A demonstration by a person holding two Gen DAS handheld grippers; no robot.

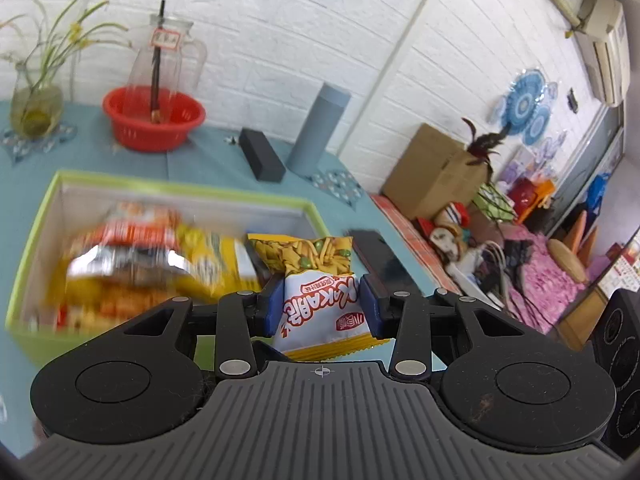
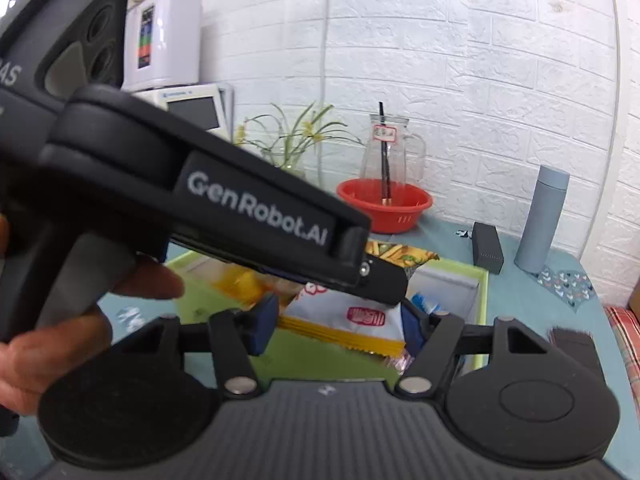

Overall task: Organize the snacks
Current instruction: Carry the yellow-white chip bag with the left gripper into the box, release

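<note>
My left gripper (image 1: 320, 306) is shut on a white and yellow snack bag (image 1: 320, 280), its blue pads pressing the bag's two sides above the green-rimmed box (image 1: 180, 192). In the right wrist view the left gripper (image 2: 384, 284) reaches across from the left, a hand on its handle, still gripping that snack bag (image 2: 352, 316). The bag's lower end fills the gap between the pads of my right gripper (image 2: 338, 326). Whether those pads touch it I cannot tell. Several more snack packs (image 1: 152, 256) lie blurred inside the box.
On the teal tablecloth (image 1: 120, 160) behind the box stand a red basket (image 1: 154, 118) with a glass jug, a plant vase (image 1: 36, 108), a black block (image 1: 262, 154) and a grey flask (image 1: 318, 130). A flat black object (image 1: 380, 260) lies right of the box. Clutter sits beyond the table's right edge.
</note>
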